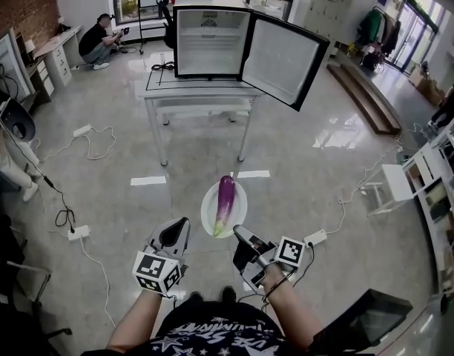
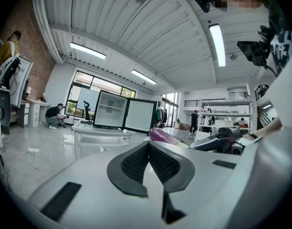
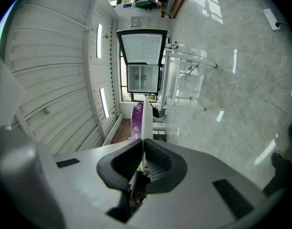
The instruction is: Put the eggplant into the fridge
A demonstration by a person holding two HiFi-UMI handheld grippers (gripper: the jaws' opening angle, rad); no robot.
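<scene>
A purple eggplant (image 1: pixel 225 202) with a green stem lies on a white plate (image 1: pixel 239 202) held in the air above the floor. My right gripper (image 1: pixel 239 233) is shut on the plate's near rim; in the right gripper view the plate (image 3: pixel 144 120) stands edge-on between the jaws with the eggplant (image 3: pixel 136 120) beside it. My left gripper (image 1: pixel 175 225) is shut and holds nothing, just left of the plate. Ahead, the small fridge (image 1: pixel 211 41) sits on a white table (image 1: pixel 197 90), its door (image 1: pixel 283 58) swung wide to the right and its white shelves showing. The left gripper view shows the eggplant (image 2: pixel 161 135) and fridge (image 2: pixel 109 109).
A person (image 1: pixel 97 41) crouches at the back left by a desk. Cables and a power strip (image 1: pixel 79 232) trail across the floor on the left. A small white stool (image 1: pixel 390 184) and shelving (image 1: pixel 435 191) stand at the right. White tape marks (image 1: pixel 147 180) lie before the table.
</scene>
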